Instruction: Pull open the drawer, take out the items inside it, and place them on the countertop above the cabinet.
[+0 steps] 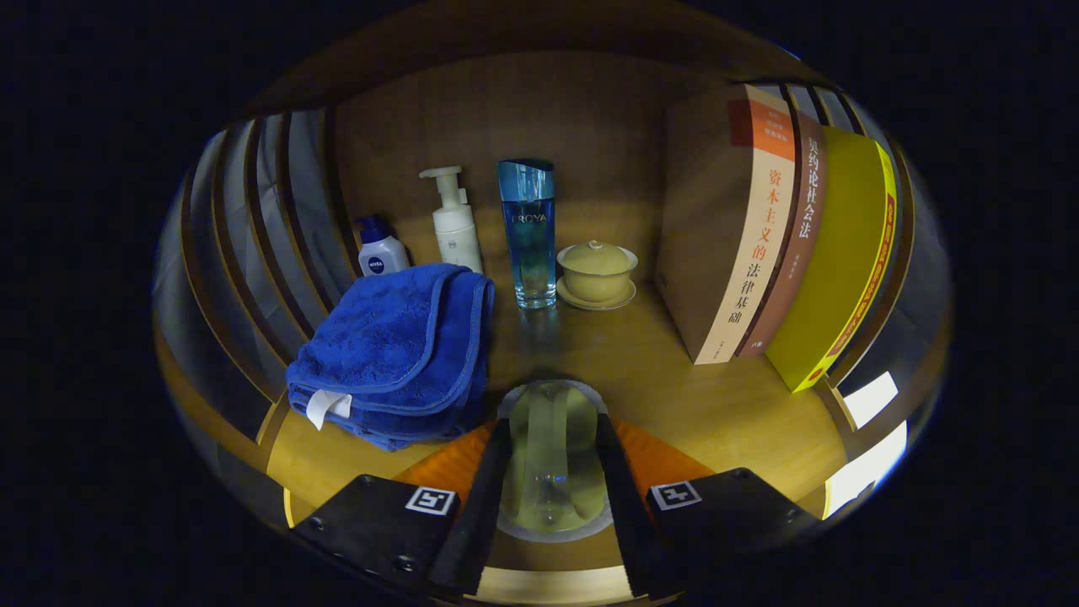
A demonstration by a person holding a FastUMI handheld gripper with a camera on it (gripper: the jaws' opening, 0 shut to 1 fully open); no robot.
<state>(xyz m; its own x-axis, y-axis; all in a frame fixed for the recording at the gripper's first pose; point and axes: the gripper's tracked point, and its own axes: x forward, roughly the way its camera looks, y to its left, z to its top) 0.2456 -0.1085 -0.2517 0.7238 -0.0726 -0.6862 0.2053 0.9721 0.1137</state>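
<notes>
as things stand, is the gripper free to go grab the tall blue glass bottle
Probably not yet. The gripper has its fingers closed on a clear glass jar, so it would need to set that down first. The path itself looks open: the tall blue glass bottle stands straight ahead, beyond the fingers.

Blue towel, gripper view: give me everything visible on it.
The blue towel is a plush, terry-looking cloth folded into a thick stack of several layers, with stitched edging along its rims and a small white tag hanging from its near corner. It lies flat on the wooden countertop, ahead and to one side of the gripper, whose fingers hold a clear glass object between them. Its far side hides the base of the small blue-capped bottle behind it. Whether they touch is unclear.
</notes>
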